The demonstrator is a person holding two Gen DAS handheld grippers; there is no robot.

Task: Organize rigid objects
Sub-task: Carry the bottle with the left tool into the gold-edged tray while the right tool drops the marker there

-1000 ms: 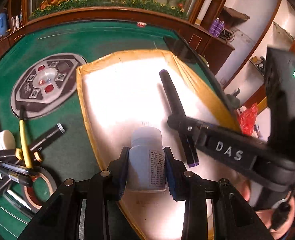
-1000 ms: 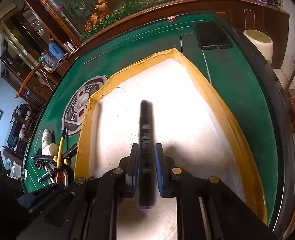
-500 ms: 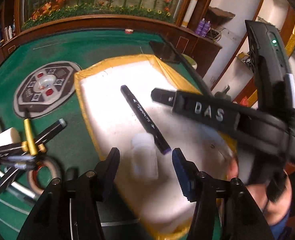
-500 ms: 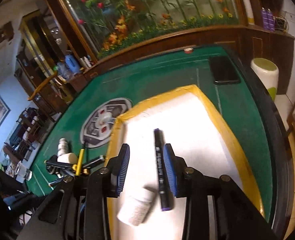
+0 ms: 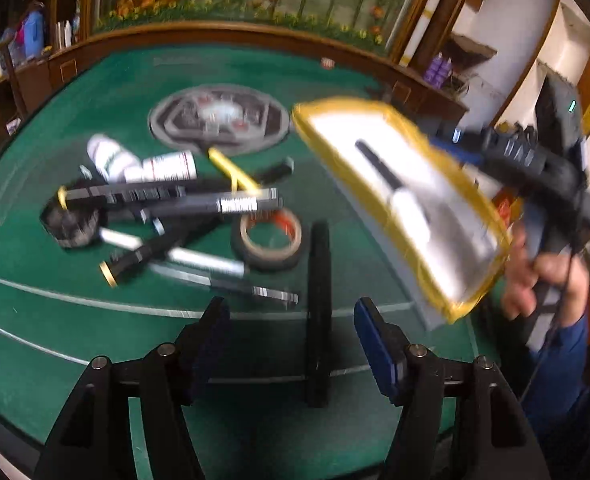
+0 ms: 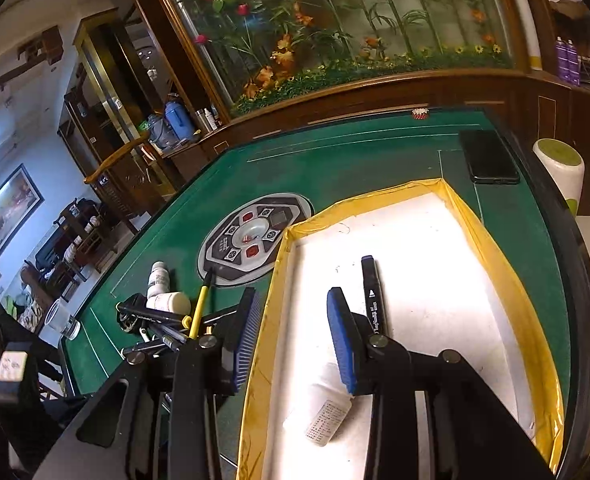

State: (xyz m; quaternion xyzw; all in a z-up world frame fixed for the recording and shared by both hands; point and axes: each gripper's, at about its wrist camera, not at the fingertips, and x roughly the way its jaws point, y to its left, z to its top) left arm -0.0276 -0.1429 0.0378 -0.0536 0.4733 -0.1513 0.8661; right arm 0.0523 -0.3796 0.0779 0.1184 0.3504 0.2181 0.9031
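Currently, the left gripper (image 5: 291, 344) fingers stand apart, holding nothing, above the green felt counter (image 5: 55, 320) near the jumbled pile of black markers (image 5: 183, 204). The right gripper (image 6: 295, 340) fingers also stand apart and empty. In the yellow-rimmed white tray (image 6: 507, 276) lie 1 black marker with purple cap (image 6: 370, 292) and 1 white plastic bottle (image 6: 323, 412), close together.

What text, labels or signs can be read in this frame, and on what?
No text is legible.
Black marker pen in the white yellow-edged tray: white print, too small.
White plastic bottle in the tray: printed label, too small.
Round grey control panel: button symbols, unreadable.
Left view: blurred.
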